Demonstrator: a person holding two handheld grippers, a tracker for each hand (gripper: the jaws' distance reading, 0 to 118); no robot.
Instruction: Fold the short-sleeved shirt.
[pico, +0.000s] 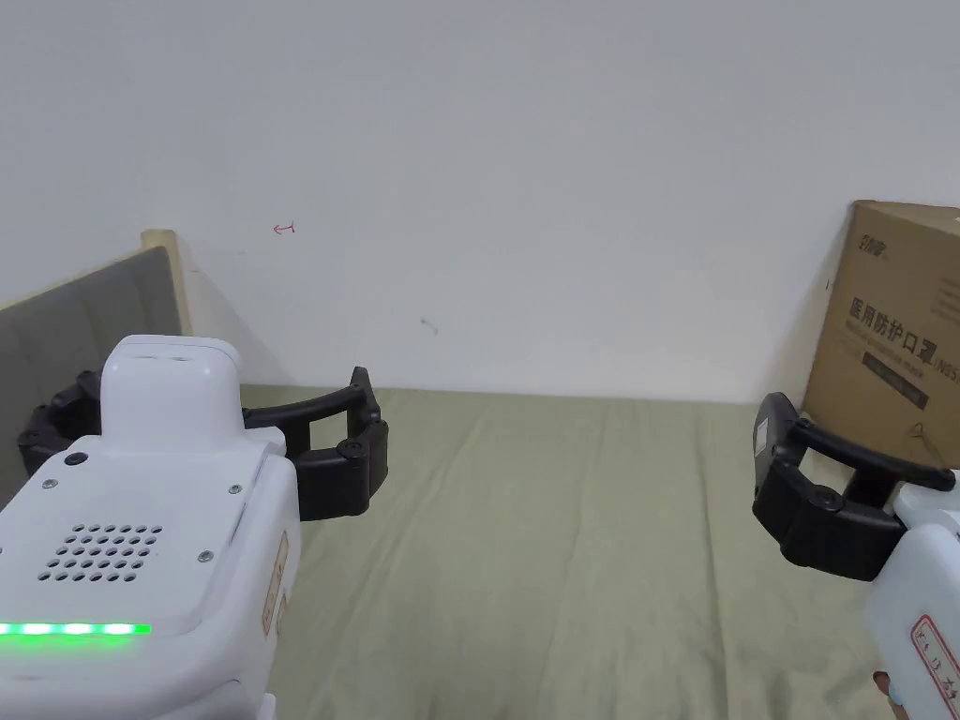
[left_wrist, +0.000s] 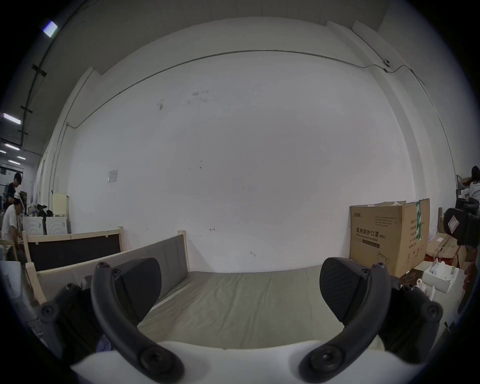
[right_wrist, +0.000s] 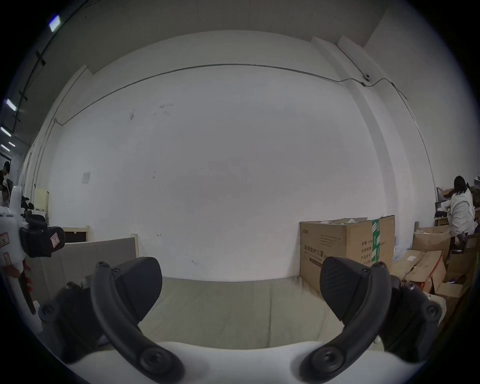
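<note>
White wall (pico: 525, 169) forms the background ahead of both grippers. Below and ahead of them lies a flat surface covered with an olive-green sheet (pico: 562, 562), lightly creased and carrying no item in the visible area.

Left gripper (left_wrist: 240, 288): held level above the near left part of the sheet, jaws spread wide, nothing between them. A grey padded panel with a pale wooden frame (left_wrist: 166, 249) stands just to its left along the sheet edge.

Right gripper (right_wrist: 241, 288): held level above the near right part of the sheet, jaws likewise spread wide and empty. A cardboard box (right_wrist: 345, 249) stands ahead and to its right, against the wall at the far right corner of the sheet. More flattened cartons (right_wrist: 426, 267) lie further right.

The two grippers are well apart, side by side, both pointing toward the wall. The head view places the left gripper (pico: 281, 441) at the lower left and the right gripper (pico: 844, 487) at the lower right.

Task status: the short-sleeved shirt is not visible on the stretch of sheet the cameras cover; its location cannot be determined. Neither gripper holds fabric. Judged from this, no fold has been made and every step remains: locate the shirt, spread it flat, fold it.

People (left_wrist: 11, 207) work in the far background to the left and right.
</note>
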